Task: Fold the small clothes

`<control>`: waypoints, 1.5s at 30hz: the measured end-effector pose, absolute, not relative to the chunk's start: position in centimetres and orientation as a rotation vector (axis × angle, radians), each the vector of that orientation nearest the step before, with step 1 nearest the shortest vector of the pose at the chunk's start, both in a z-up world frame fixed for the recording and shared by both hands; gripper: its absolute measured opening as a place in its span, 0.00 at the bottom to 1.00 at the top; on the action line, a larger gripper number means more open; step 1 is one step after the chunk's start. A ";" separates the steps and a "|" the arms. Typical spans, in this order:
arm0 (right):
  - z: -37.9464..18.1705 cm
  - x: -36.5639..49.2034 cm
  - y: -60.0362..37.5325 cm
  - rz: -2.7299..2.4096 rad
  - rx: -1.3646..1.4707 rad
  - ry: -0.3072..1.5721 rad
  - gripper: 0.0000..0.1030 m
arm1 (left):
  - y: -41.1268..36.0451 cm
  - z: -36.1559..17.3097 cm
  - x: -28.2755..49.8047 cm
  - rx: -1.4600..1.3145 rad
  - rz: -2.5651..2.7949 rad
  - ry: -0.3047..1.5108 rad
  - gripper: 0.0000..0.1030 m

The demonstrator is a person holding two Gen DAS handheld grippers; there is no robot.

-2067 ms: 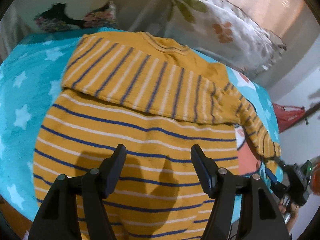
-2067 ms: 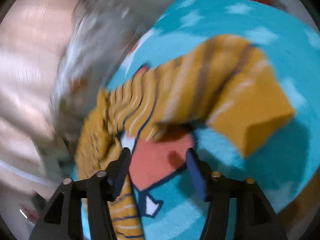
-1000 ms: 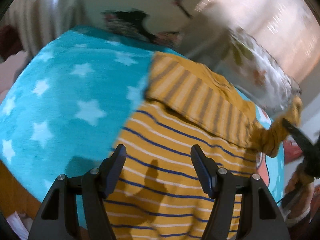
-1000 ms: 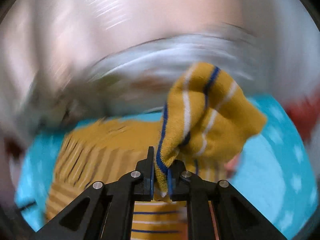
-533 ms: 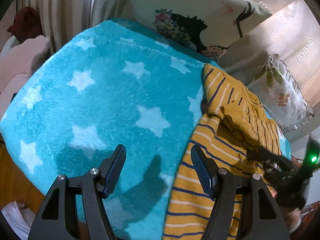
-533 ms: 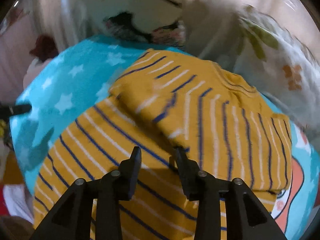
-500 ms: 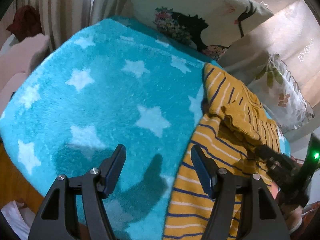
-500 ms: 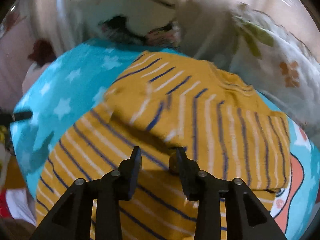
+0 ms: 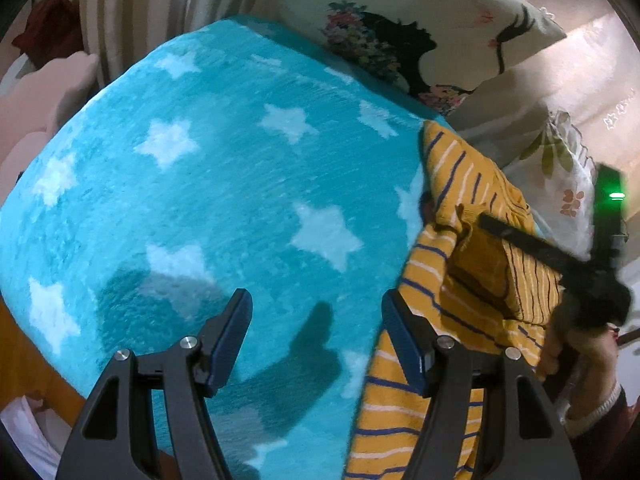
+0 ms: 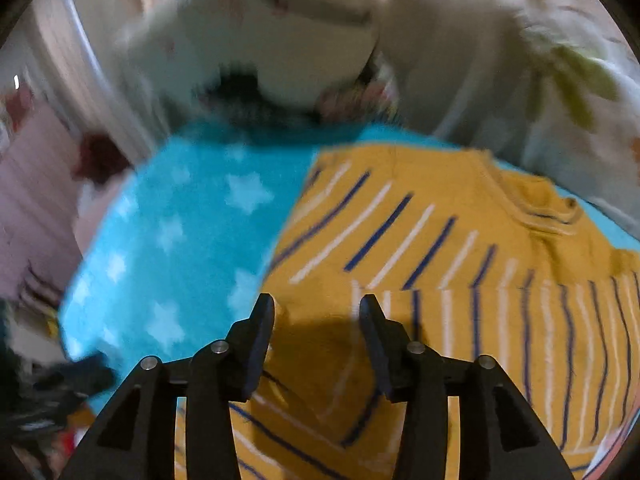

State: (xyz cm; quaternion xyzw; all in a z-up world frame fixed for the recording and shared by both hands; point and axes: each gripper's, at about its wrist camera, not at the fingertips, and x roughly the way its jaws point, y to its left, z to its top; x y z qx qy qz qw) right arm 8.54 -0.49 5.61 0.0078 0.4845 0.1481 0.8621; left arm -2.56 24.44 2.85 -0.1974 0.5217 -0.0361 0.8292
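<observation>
A small mustard-yellow jumper [image 10: 440,248] with blue and white stripes lies on a teal blanket with white stars [image 9: 224,184]. Both sleeves are folded across its chest. In the left wrist view the jumper [image 9: 472,280] fills the right side. My left gripper [image 9: 316,328] is open and empty over the bare blanket, just left of the jumper's edge. My right gripper [image 10: 316,328] is open and empty just above the jumper's left side, over the folded sleeve. It also shows in the left wrist view [image 9: 568,264], held in a hand.
Printed pillows [image 9: 432,20] lean behind the blanket; one with leaves [image 10: 560,72] sits at the back right. A striped curtain [image 9: 132,12] and pink padding [image 9: 36,96] stand at the left. The blanket's near edge drops off at the lower left.
My right gripper carried the right sleeve over the chest, let go of it and opened. It has now pulled back a little. My left gripper swung left off the jumper onto bare blanket.
</observation>
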 end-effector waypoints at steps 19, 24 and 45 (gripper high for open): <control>5.9 14.3 2.5 0.364 0.303 1.014 0.11 | 26.8 2.8 -3.1 -0.391 -0.064 1.097 0.65; 7.2 11.9 0.7 0.328 0.260 0.960 0.18 | 24.9 2.5 -1.9 -0.379 -0.127 1.118 0.66; 5.8 -1.2 -25.8 -0.193 0.426 1.038 0.37 | 17.9 0.7 -1.8 -0.318 -0.307 1.190 0.66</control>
